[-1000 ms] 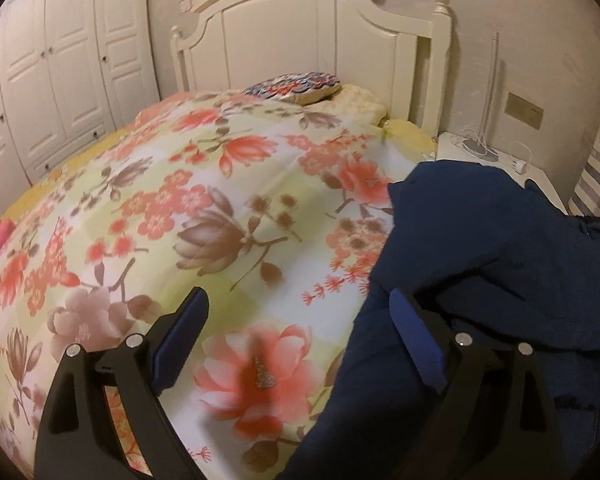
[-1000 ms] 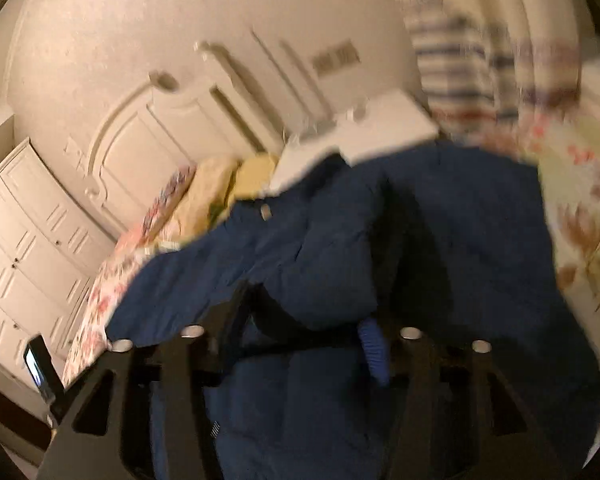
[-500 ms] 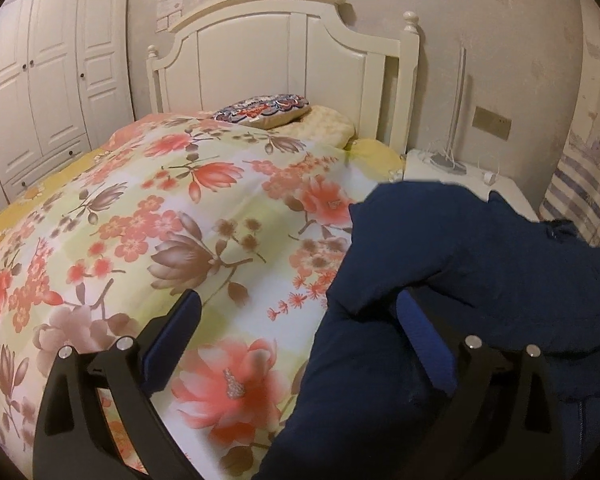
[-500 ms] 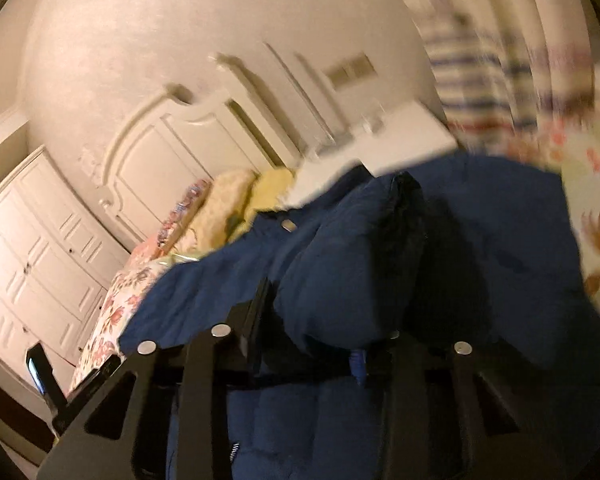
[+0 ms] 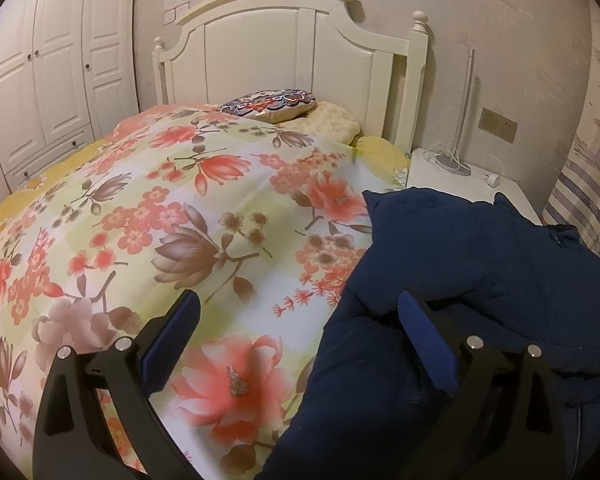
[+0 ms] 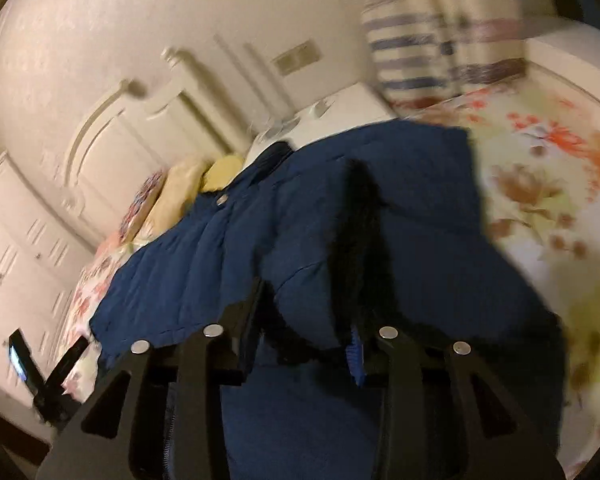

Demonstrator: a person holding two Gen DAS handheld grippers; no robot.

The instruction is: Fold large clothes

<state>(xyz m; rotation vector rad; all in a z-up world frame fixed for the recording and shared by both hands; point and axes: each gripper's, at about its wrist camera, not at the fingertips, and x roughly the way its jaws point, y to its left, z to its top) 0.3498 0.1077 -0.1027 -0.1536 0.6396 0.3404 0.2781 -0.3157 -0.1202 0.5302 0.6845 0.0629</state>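
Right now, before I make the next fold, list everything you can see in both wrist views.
jacket: 1, navy, padded, bunched on the bed's right side
duvet: 1, floral orange and pale green, covering the bed
cushion: 1, patterned blue and red, at the headboard
pillow: 1, pale yellow, beside the cushion
headboard: 1, cream, against the wall
wardrobe: 1, white, left of the bed
nightstand: 1, white, right of the headboard, with a lamp base and cables
socket: 1, brass, on the wall
curtain: 1, striped, far right
left gripper: 1, black with blue pads, open, over the duvet and jacket edge
right gripper: 1, black, closed on a jacket fold
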